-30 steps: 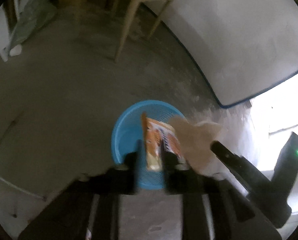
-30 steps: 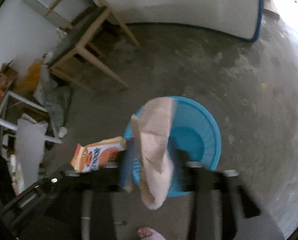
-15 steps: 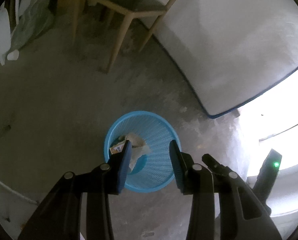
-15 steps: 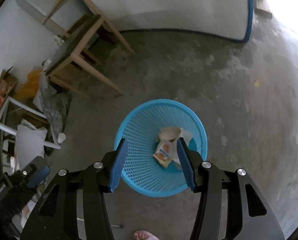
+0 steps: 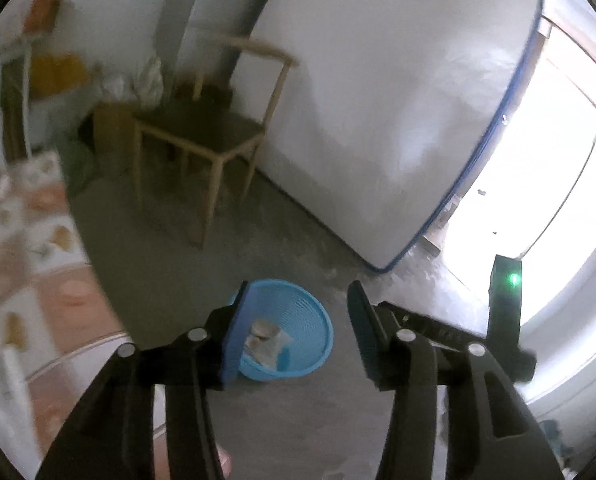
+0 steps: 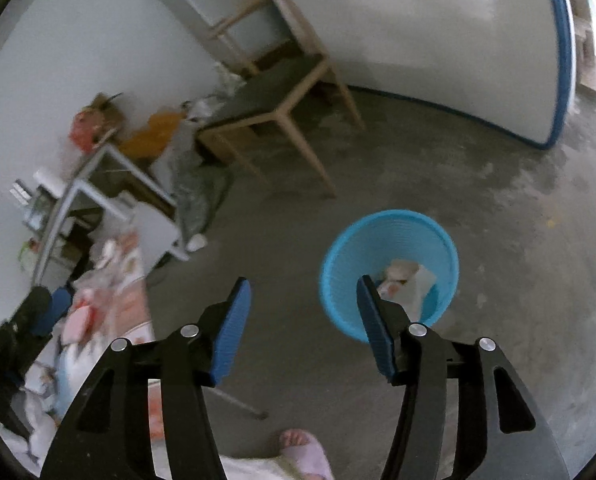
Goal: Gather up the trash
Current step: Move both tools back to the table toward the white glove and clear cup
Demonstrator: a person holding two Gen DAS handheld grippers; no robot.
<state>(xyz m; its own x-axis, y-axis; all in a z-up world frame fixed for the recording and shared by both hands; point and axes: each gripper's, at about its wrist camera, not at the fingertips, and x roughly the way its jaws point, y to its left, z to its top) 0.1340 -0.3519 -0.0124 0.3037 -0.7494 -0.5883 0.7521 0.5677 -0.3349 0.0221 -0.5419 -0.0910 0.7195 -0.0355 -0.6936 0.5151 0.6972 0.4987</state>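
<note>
both grippers, left (image 5: 298,320) and right (image 6: 304,316), have just been opening, jaws apart and empty. trash (image 6: 406,276) lies in the bin (image 6: 338,264) on the floor below them.

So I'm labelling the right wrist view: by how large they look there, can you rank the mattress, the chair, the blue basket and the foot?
1. mattress
2. chair
3. blue basket
4. foot, partly cut off by the frame edge
</note>
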